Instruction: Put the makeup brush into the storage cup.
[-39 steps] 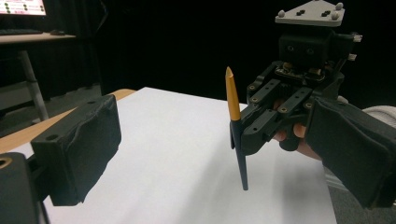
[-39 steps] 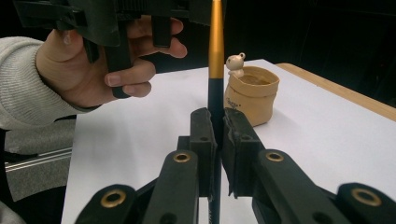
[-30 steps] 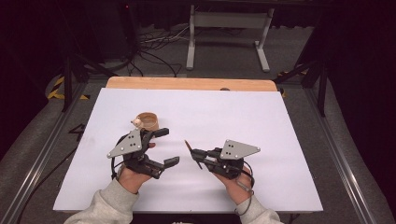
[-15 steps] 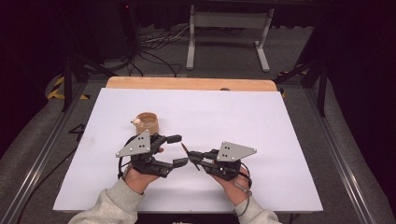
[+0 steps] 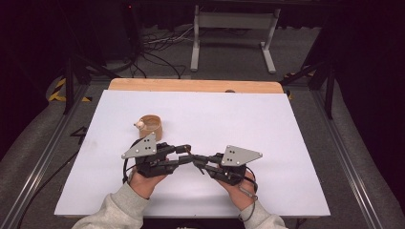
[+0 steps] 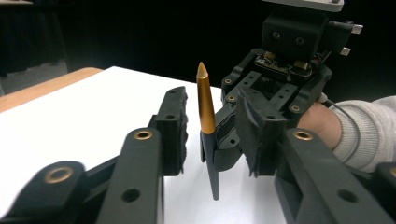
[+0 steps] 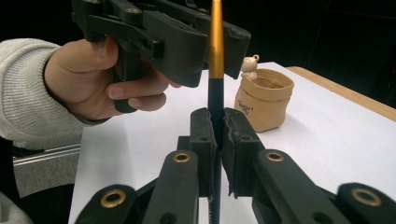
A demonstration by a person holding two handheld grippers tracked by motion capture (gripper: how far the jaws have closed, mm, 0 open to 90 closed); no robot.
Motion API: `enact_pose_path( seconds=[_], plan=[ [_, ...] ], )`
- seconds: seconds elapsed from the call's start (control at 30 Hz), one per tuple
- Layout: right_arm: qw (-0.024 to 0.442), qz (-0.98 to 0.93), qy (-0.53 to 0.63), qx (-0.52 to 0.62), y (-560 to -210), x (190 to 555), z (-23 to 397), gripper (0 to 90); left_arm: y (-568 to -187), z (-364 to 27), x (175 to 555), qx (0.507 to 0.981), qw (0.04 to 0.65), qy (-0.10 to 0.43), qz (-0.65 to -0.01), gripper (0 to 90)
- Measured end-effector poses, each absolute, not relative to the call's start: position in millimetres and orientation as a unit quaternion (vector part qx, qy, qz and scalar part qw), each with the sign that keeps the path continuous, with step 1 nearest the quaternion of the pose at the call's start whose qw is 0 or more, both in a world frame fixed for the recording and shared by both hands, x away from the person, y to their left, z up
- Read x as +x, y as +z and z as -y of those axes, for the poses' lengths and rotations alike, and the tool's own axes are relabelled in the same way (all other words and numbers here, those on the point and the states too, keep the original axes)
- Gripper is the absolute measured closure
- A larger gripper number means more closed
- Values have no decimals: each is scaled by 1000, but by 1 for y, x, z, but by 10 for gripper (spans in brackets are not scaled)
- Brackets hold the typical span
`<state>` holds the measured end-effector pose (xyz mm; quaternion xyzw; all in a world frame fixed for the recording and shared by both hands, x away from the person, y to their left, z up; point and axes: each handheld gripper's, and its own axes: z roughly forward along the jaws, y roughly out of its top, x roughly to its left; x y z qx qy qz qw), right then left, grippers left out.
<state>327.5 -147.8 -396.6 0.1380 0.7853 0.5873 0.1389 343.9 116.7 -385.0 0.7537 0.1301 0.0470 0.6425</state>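
- Near the front middle of the white table (image 5: pixel 296 143): a pen (image 6: pixel 206 112) with a gold upper part and a black lower part, held upright between the two grippers, clear of the table surface.
- Right gripper (image 7: pixel 218 140): jaws clenched on the black lower part of the pen, pads pressed against it on both sides; held in the person's right hand (image 5: pixel 239 188), with a grey three-cornered plate on top.
- Left gripper (image 6: pixel 212 133): jaws had just been closing, with the gold part of the pen standing between them; in the left gripper view a gap showed on each side of the pen, pads not touching it; held in the person's left hand (image 7: pixel 100 81), grey sleeve at the wrist.
- Placement of the grippers: tips met nose to nose in the high view, left gripper (image 5: pixel 184 153) facing right gripper (image 5: pixel 197 161), pen at the meeting point.
- Small tan pot (image 5: pixel 150 127): stood on the table just behind the left gripper, apart from it; rolled rim, a little pale bear figure (image 7: pixel 250 65) perched at its edge.
- Wooden board (image 5: pixel 191 85): lay along the far edge of the white table.
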Motion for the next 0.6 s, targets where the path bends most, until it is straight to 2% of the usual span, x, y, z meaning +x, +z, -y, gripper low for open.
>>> enact_pose_path(
  seconds=[0.1, 0.6],
  plan=[
    [141, -786, 586, 137, -397, 327, 147, 832, -385, -117, 343, 755, 641, 48, -128, 725],
    [144, -787, 585, 135, -397, 326, 146, 831, -386, -118, 345, 750, 646, 41, -138, 813]
  ],
)
